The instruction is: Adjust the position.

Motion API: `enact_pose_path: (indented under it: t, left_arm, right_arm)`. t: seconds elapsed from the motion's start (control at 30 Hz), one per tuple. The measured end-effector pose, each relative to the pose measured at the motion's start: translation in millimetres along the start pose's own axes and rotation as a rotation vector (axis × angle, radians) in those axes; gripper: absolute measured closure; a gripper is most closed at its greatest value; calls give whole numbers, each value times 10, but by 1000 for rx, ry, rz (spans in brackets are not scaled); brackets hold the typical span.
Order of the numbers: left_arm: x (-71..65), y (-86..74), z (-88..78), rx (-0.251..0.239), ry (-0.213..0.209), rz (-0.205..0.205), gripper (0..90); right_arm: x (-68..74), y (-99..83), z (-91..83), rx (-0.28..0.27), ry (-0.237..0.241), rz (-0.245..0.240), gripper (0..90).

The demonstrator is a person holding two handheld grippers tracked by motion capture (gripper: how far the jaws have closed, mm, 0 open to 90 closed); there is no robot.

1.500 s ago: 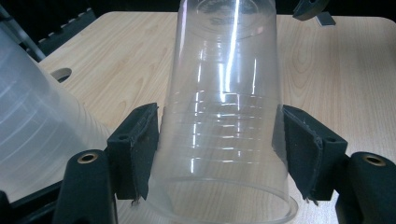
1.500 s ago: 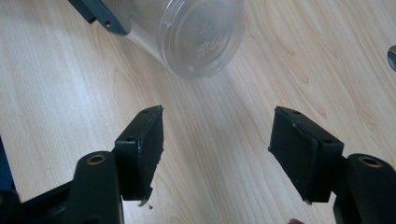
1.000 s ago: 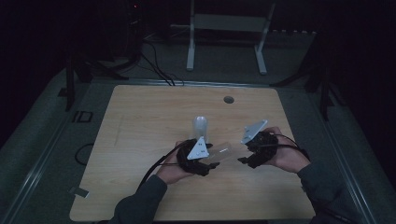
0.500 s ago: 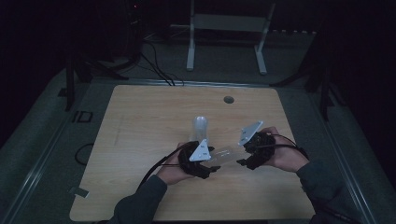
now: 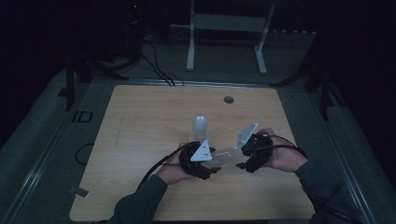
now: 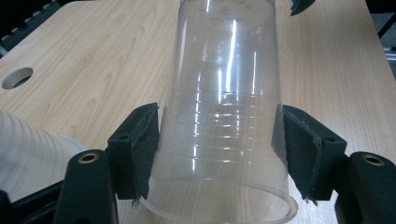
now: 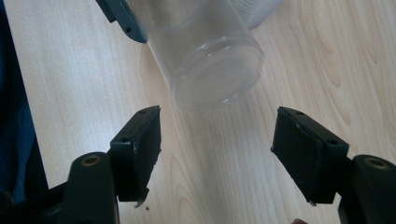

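left claw (image 6: 217, 154) clamps the clear cup (image 6: 224, 107) near its rim, while right claw (image 7: 217, 149), its jaws just opening, sits released at the cup's base, six o'clock of the frosted cup (image 5: 200, 128), so the separating looks done.

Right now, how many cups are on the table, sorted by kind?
Clear plastic cup, gripped on its side in the left gripper: 1
Frosted white cup stack, upright on the table: 1
Total: 2

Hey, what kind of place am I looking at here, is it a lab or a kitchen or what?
Most likely a dim lab or recording room: a bare wooden table with a cable hole, loose cables on the floor, and a white metal stand behind.
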State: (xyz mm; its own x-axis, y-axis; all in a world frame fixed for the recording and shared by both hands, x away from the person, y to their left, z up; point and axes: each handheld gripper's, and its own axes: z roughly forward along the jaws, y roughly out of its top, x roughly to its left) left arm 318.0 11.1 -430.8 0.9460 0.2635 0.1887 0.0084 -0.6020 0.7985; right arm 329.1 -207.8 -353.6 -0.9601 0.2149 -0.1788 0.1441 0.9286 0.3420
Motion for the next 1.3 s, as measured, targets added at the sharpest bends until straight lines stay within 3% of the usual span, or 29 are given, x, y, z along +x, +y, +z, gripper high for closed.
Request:
enact_pose_path:
  t: [0.77,1.3]
  left_arm:
    - [-66,26,52,32,-71,41,327]
    - [-123,70,81,34,-71,69,326]
  right_arm:
    - [75,51,89,55,63,-64,315]
    - [120,80,176,78,85,-89,296]
